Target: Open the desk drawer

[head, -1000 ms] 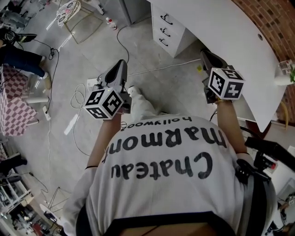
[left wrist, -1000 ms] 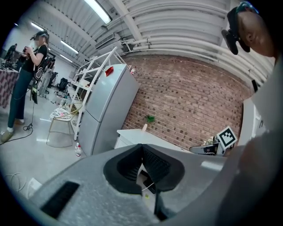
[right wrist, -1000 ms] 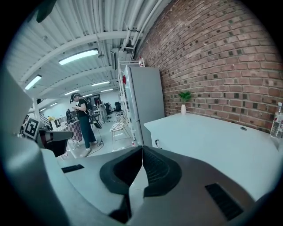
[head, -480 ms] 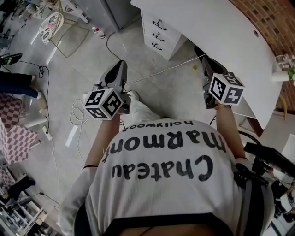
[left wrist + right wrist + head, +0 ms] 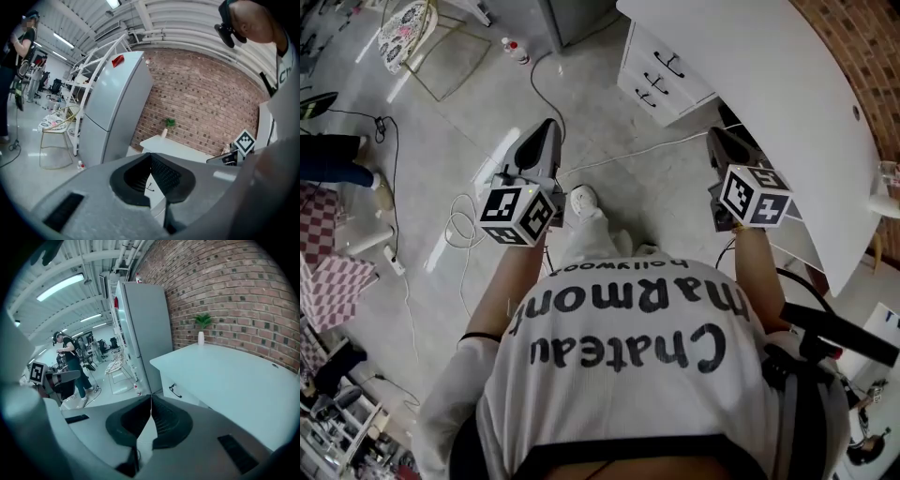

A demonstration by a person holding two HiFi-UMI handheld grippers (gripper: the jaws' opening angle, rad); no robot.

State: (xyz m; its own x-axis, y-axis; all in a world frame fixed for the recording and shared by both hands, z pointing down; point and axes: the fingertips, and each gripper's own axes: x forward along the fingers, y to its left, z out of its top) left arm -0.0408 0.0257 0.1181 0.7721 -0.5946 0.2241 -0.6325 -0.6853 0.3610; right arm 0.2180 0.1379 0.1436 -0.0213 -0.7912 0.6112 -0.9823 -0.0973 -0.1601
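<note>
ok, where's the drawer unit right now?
Head view, top centre-right: the drawer unit sits under the far end of the white desk, beyond the right gripper, untouched.

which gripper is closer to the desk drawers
The right gripper: it is beside the white desk, while the left gripper is out over the floor, farther from the drawers.

The shirt (image 5: 628, 347) bears "Chateau Marmont" in big black letters, upside down in the head view, with a smaller "hollywood" on its far side. The left cube (image 5: 517, 216) and right cube (image 5: 753, 195) carry black-and-white square markers.
</note>
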